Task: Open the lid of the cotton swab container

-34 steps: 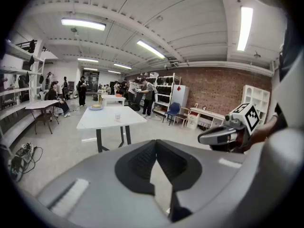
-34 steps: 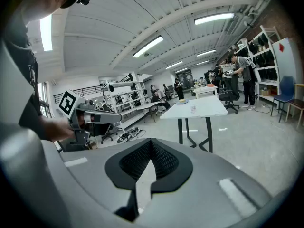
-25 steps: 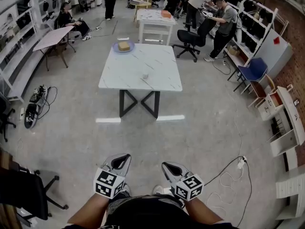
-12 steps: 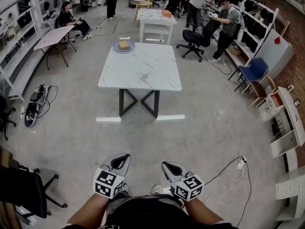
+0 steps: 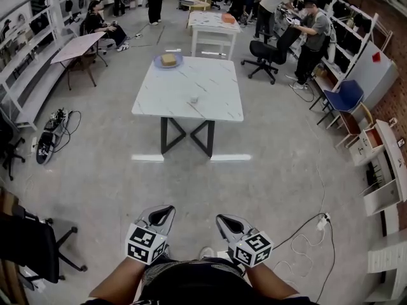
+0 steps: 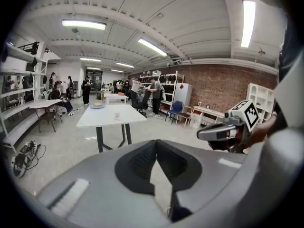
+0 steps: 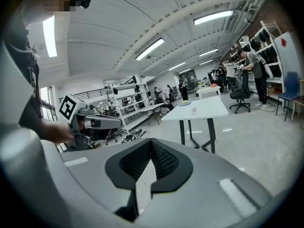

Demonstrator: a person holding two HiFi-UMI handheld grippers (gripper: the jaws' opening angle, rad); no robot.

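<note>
The cotton swab container (image 5: 194, 100) is a small clear tub on the white marble table (image 5: 210, 110), far ahead of me. It also shows tiny in the left gripper view as the container (image 6: 116, 115) and in the right gripper view as the container (image 7: 193, 110). My left gripper (image 5: 166, 210) and right gripper (image 5: 222, 220) hang close to my body, side by side over the floor. Both are shut and empty. The left gripper (image 6: 156, 144) and the right gripper (image 7: 151, 144) show their jaws closed together.
A blue plate (image 5: 167, 61) with a yellowish block sits at the table's far edge. A black chair (image 5: 32, 246) stands at my lower left, and cables (image 5: 318, 224) lie on the floor to the right. People, office chairs, other tables and shelves ring the room.
The table and floor have slid slightly down the head view as I drift toward them. Both grippers keep the same pose, shut.
</note>
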